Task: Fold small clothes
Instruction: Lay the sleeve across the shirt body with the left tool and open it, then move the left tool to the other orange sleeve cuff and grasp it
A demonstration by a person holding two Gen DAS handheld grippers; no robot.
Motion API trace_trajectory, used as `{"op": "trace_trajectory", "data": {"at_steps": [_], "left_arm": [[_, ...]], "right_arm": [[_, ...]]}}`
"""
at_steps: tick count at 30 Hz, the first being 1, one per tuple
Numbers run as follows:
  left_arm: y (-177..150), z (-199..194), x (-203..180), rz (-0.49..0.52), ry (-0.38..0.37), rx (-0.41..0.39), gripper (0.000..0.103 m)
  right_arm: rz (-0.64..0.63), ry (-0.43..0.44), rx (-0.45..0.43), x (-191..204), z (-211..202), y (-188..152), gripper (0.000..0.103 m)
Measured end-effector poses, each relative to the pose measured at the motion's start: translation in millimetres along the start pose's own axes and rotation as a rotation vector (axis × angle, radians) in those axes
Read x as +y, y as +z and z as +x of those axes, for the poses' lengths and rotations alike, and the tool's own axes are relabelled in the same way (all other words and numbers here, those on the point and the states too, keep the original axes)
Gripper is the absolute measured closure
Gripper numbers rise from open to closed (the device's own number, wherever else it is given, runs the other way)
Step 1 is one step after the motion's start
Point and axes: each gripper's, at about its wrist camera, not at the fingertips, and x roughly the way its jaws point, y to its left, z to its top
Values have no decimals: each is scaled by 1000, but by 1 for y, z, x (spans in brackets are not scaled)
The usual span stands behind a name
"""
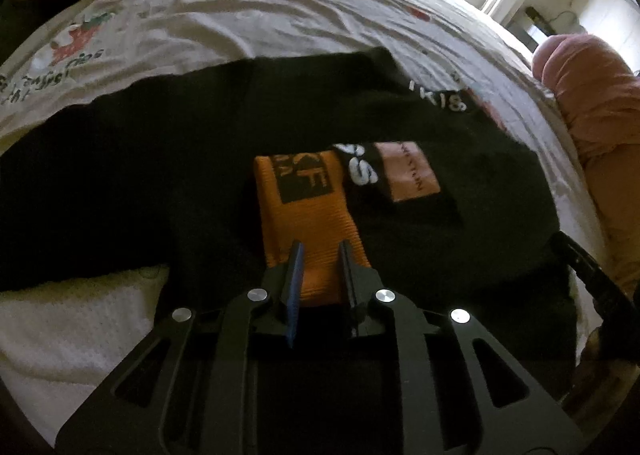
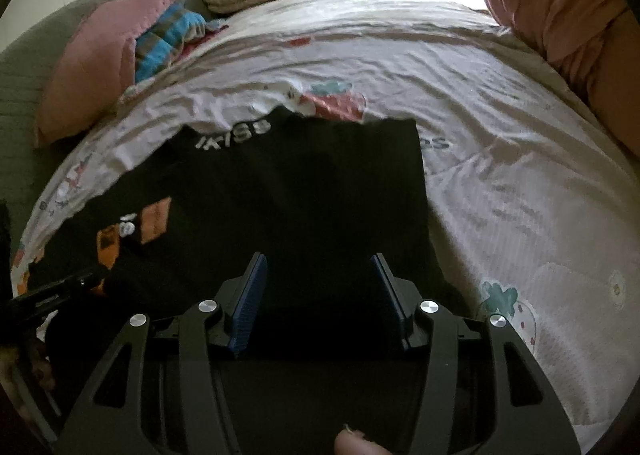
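Jaws of the left gripper [image 1: 320, 251] are sitting narrowly apart over the orange strip [image 1: 306, 211] at twelve o'clock, the right gripper [image 2: 318, 267] gaping above the black garment [image 2: 288, 183] on the bedsheet [image 2: 480, 95], so a shallow pinch is risking slippage.

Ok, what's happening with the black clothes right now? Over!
Left gripper jaws narrow around the orange strap, grip uncertain. Right gripper jaws open over the black garment, spread on the bed sheet. Nothing in the way.

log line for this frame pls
left gripper: partly closed around orange strap | right gripper: open over black garment | bedsheet
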Motion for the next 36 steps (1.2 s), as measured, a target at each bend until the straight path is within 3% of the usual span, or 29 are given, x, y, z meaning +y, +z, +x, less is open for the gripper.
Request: {"op": "trace_trajectory", "data": {"at_steps": [6, 10, 12, 14, 18, 20, 22, 25, 26, 27, 30, 32, 36], "left_arm": [[-5, -3, 4, -7, -1, 4, 90], [-6, -6, 6, -14, -2, 3, 88], [-7, -11, 6, -20, 12, -5, 77], [-8, -17, 7, -27, 1, -15, 74], [-9, -27, 7, -26, -6, -32, 67], [-11, -31, 7, -20, -2, -42, 58], [-12, -35, 7, -19, 4, -53, 51], [-13, -43, 12, -31, 16, -71, 48], [-14, -45, 13, -36, 19, -77, 37], [-14, -49, 16, -44, 25, -90, 32], [-14, -58, 20, -57, 24, -116, 29], [-14, -65, 24, -68, 27, -135, 19], [-15, -74, 31, -80, 51, -164, 17]], "right_arm": [[40, -42, 85, -14, 18, -6, 51], [16, -60, 81, -10, 14, -8, 51], [16, -47, 63, -7, 7, -8, 46], [13, -36, 32, -6, -1, -8, 33], [-1, -30, -12, 1, -14, -7, 27], [3, -16, -27, 3, -20, -7, 14], [6, -14, -43, 5, -25, -7, 8], [10, 3, -57, 10, -30, -6, 6], [9, 9, -63, 12, -33, -6, 6], [7, 16, -67, 14, -35, -6, 6], [-5, 33, -75, 20, -40, -5, 5], [-16, 41, -79, 24, -42, -5, 5], [-38, 54, -86, 36, -46, -5, 5]]}}
